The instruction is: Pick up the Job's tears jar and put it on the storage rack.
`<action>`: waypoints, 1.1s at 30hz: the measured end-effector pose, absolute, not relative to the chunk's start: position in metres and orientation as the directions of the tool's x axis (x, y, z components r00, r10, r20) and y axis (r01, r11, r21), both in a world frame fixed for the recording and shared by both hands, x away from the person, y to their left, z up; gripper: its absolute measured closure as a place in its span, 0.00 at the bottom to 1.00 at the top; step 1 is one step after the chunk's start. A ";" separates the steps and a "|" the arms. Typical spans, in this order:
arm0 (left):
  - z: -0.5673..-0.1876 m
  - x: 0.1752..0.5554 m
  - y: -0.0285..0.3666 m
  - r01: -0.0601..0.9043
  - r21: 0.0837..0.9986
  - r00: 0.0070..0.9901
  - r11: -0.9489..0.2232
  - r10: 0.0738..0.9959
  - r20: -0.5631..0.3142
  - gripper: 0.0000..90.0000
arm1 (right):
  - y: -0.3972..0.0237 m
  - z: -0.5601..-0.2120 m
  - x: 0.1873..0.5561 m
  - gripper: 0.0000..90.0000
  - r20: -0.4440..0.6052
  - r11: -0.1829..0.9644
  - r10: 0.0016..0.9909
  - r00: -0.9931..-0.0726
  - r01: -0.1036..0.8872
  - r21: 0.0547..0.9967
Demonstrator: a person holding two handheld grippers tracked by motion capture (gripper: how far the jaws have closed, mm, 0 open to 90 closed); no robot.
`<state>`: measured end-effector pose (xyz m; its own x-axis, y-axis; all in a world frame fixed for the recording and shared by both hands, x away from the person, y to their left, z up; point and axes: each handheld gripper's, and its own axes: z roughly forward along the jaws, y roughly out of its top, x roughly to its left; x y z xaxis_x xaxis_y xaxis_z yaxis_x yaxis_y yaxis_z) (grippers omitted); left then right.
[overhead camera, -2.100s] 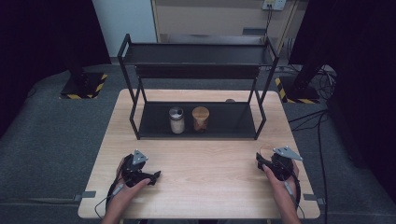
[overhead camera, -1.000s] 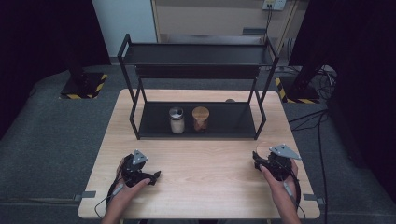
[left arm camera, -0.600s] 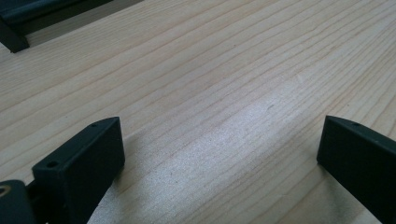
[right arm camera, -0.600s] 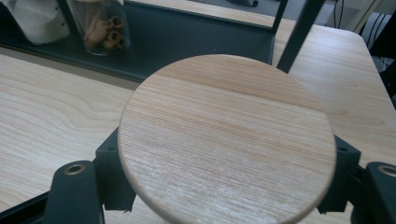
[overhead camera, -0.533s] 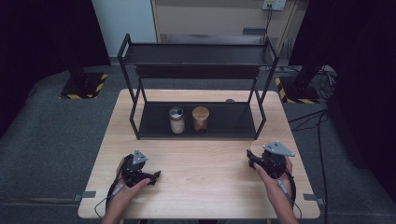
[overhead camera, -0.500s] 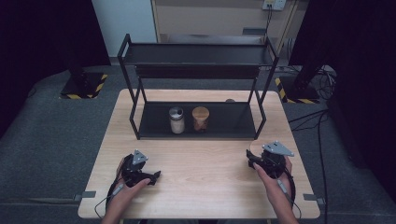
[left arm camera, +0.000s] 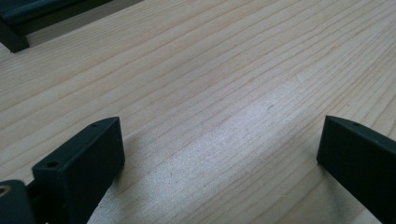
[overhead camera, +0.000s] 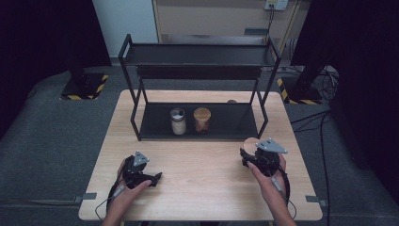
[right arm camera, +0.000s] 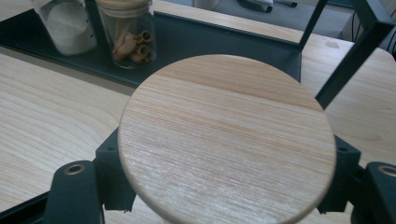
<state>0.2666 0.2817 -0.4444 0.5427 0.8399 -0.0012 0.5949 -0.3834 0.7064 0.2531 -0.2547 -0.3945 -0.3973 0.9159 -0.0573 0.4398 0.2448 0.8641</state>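
One round wooden lid (right arm camera: 227, 135) sits clamped in your right claw (overhead camera: 254, 154), just in front of the black shelf rack's (overhead camera: 200, 75) right leg; your left claw (left arm camera: 219, 154) rests wide open on the counter (overhead camera: 197, 174), well left.

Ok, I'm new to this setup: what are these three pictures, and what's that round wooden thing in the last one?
No robot here: a person at a wooden table holds a two-jaw tool in each hand. The high view looks down from above the person's side; the left tool shows at its left, the right tool at its right. The other two pictures come from cameras riding on each tool, looking along its black jaws. The left tool's jaws stand wide apart over bare wood, holding nothing. The right tool is closed on a jar with a round wooden lid, seen from above. Ahead stands a black two-tier rack; its lower shelf carries a jar of white powder and a jar of cinnamon sticks.
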 end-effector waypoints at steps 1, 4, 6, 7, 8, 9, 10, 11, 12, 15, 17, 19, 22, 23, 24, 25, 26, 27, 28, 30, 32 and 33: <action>-0.444 0.267 0.282 0.595 0.706 0.543 -0.384 0.840 -0.001 0.00 | -0.253 -0.395 0.253 0.29 -0.057 0.245 0.915 -0.399 0.438 0.865; -0.444 0.267 0.282 0.595 0.706 0.543 -0.384 0.840 -0.001 0.00 | -0.250 -0.395 0.255 0.29 -0.056 0.247 0.913 -0.405 0.437 0.865; -0.444 0.267 0.282 0.595 0.706 0.543 -0.383 0.840 -0.001 0.00 | -0.247 -0.396 0.256 0.29 -0.051 0.243 0.913 -0.405 0.439 0.865; -0.444 0.267 0.282 0.595 0.706 0.543 -0.384 0.840 -0.001 0.00 | -0.246 -0.396 0.257 0.29 -0.050 0.243 0.912 -0.406 0.439 0.865; -0.444 0.267 0.282 0.595 0.706 0.543 -0.384 0.840 -0.001 0.00 | -0.245 -0.396 0.258 0.29 -0.050 0.244 0.912 -0.408 0.438 0.865; -0.444 0.267 0.282 0.595 0.706 0.543 -0.384 0.840 -0.001 0.00 | -0.243 -0.397 0.259 0.29 -0.052 0.246 0.910 -0.410 0.437 0.865; -0.444 0.267 0.282 0.595 0.706 0.543 -0.384 0.840 -0.001 0.00 | -0.242 -0.396 0.259 0.29 -0.052 0.247 0.910 -0.412 0.437 0.865; -0.444 0.267 0.282 0.595 0.706 0.543 -0.384 0.840 -0.001 0.00 | -0.241 -0.396 0.260 0.29 -0.054 0.250 0.909 -0.414 0.437 0.864; -0.444 0.267 0.282 0.595 0.706 0.543 -0.384 0.840 -0.001 0.00 | -0.239 -0.396 0.261 0.29 -0.056 0.253 0.908 -0.416 0.436 0.864; -0.444 0.267 0.282 0.595 0.706 0.543 -0.383 0.840 -0.001 0.00 | -0.236 -0.395 0.264 0.29 -0.060 0.258 0.906 -0.420 0.433 0.863; -0.444 0.267 0.282 0.595 0.706 0.543 -0.384 0.840 -0.001 0.00 | -0.234 -0.395 0.266 0.29 -0.061 0.260 0.905 -0.421 0.433 0.863; -0.444 0.267 0.282 0.595 0.706 0.543 -0.384 0.840 -0.001 0.00 | -0.232 -0.395 0.268 0.29 -0.061 0.259 0.905 -0.422 0.433 0.863; -0.444 0.267 0.282 0.595 0.706 0.543 -0.384 0.840 -0.001 0.00 | -0.230 -0.395 0.270 0.29 -0.061 0.262 0.903 -0.425 0.432 0.863; -0.444 0.267 0.282 0.595 0.706 0.543 -0.383 0.840 -0.001 0.00 | -0.229 -0.394 0.271 0.29 -0.060 0.261 0.903 -0.425 0.432 0.863; -0.444 0.267 0.282 0.595 0.706 0.543 -0.383 0.840 -0.001 0.00 | -0.228 -0.394 0.272 0.29 -0.061 0.262 0.903 -0.426 0.431 0.864; -0.444 0.267 0.282 0.595 0.706 0.543 -0.384 0.840 -0.001 0.00 | -0.227 -0.394 0.273 0.29 -0.060 0.261 0.902 -0.427 0.431 0.864; -0.444 0.267 0.282 0.595 0.706 0.543 -0.384 0.840 -0.001 0.00 | -0.227 -0.393 0.274 0.29 -0.061 0.263 0.901 -0.429 0.429 0.864; -0.444 0.267 0.282 0.595 0.706 0.543 -0.384 0.840 -0.001 0.00 | -0.225 -0.392 0.274 0.29 -0.062 0.263 0.901 -0.429 0.428 0.865; -0.444 0.267 0.282 0.595 0.706 0.543 -0.384 0.840 -0.001 0.00 | -0.225 -0.391 0.275 0.29 -0.061 0.262 0.901 -0.429 0.427 0.865; -0.444 0.267 0.282 0.594 0.706 0.543 -0.384 0.840 0.000 0.00 | -0.223 -0.389 0.277 0.29 -0.066 0.266 0.899 -0.433 0.422 0.867; -0.444 0.267 0.282 0.595 0.706 0.543 -0.384 0.840 0.000 0.00 | -0.222 -0.387 0.278 0.29 -0.069 0.269 0.898 -0.435 0.419 0.867; -0.444 0.267 0.282 0.595 0.706 0.543 -0.384 0.840 0.000 0.00 | -0.222 -0.386 0.279 0.29 -0.071 0.270 0.898 -0.434 0.418 0.867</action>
